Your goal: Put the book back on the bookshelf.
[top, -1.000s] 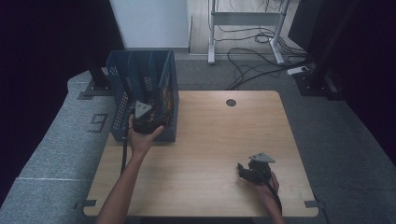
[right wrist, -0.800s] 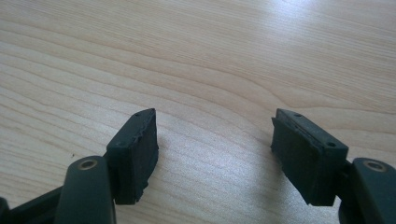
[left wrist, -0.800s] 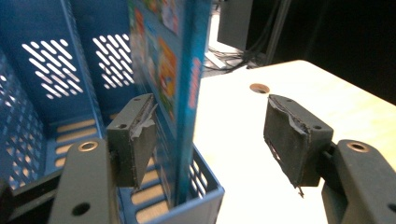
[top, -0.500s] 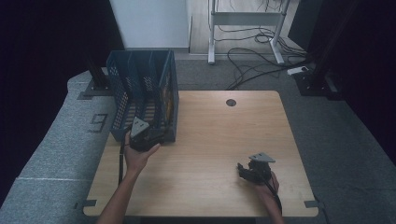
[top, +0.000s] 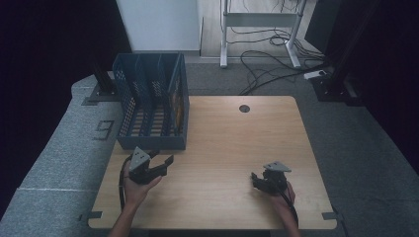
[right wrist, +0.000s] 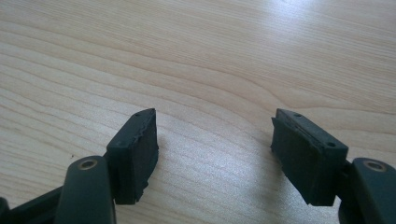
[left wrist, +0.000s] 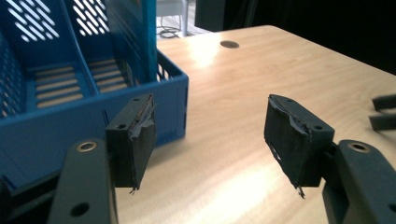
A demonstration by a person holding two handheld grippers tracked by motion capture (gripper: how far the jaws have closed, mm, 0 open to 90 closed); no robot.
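Both claws stand wide with bare wood between their jaws. On the left claw [top: 165, 163] the pads gape, nothing between them; it hangs over the tabletop [top: 222, 138] near the left edge, just in front of the blue file rack [top: 148, 143], jaws pointing toward the right edge. On the right claw [top: 256, 178] the pads are likewise apart and hold nothing; it sits low over the tabletop near the front right corner, jaws pointing toward the left edge.

Largest is the tabletop, pale wood grain, rectangular. Next comes the file rack, a blue perforated plastic box with upright dividers that make several slots; it stands at the back left corner, its front wall near the left claw. In the left gripper view its low front rim [left wrist: 93, 112] lies just beyond the left pad, apart from it. Something thin with an orange-yellow face [top: 174, 106] stands upright in the rack's rightmost slot, against the right wall; what it is cannot be told.

Smaller: the left hand [top: 136, 185] and right hand [top: 284, 195] grip the claw bodies from the front edge. Smallest is the round dark cable hole [top: 244, 108] near the back edge, at about its middle.
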